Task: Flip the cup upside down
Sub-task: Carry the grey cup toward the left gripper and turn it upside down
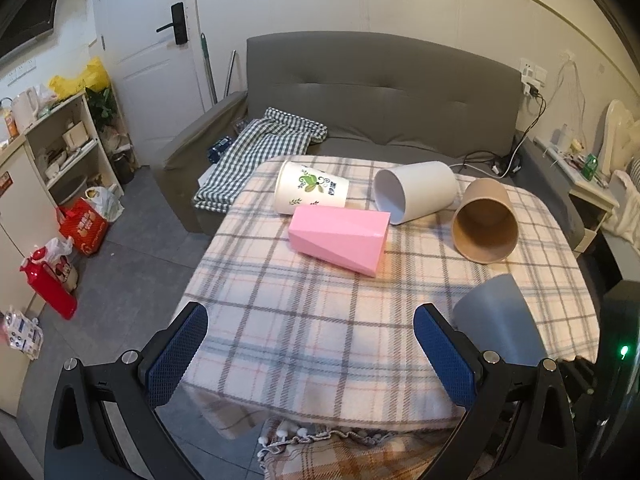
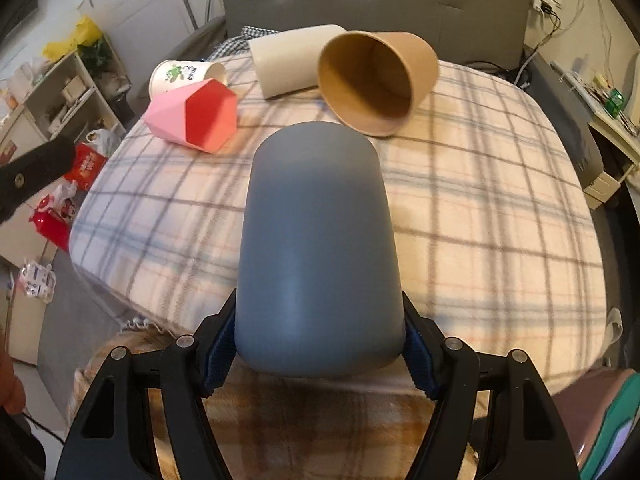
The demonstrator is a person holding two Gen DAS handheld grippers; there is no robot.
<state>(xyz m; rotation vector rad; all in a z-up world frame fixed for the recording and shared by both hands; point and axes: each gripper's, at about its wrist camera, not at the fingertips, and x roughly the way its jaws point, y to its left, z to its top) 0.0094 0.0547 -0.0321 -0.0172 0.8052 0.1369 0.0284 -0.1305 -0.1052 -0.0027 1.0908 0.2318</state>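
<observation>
**Grey-blue cup clamped in the right gripper above the checked table**

A smooth grey-blue plastic cup (image 2: pixel 318 252) is gripped by the right gripper (image 2: pixel 320 350), whose blue-padded fingers (image 2: pixel 218 360) are pressed against both sides of the cup near its wide rim. The cup's closed, rounded base is pointed away from the camera, toward the far side of the table. In the left wrist view the same cup (image 1: pixel 498 320) is seen at the near right corner of the plaid-covered table (image 1: pixel 320 320).

The left gripper (image 1: pixel 310 356) is held spread wide over the near edge of the table, with nothing between its blue pads (image 1: pixel 178 354).

Four other cups are lying on their sides on the far part of the table: a faceted pink plastic cup (image 1: pixel 340 238), a white paper cup with a green leaf print (image 1: pixel 310 193) touching it on the far left, a plain white cylindrical cup (image 1: pixel 416 190), and a brown paper cup (image 1: pixel 486 222) at the far right. A grey fabric sofa (image 1: pixel 380 92) is seen behind the table.
</observation>
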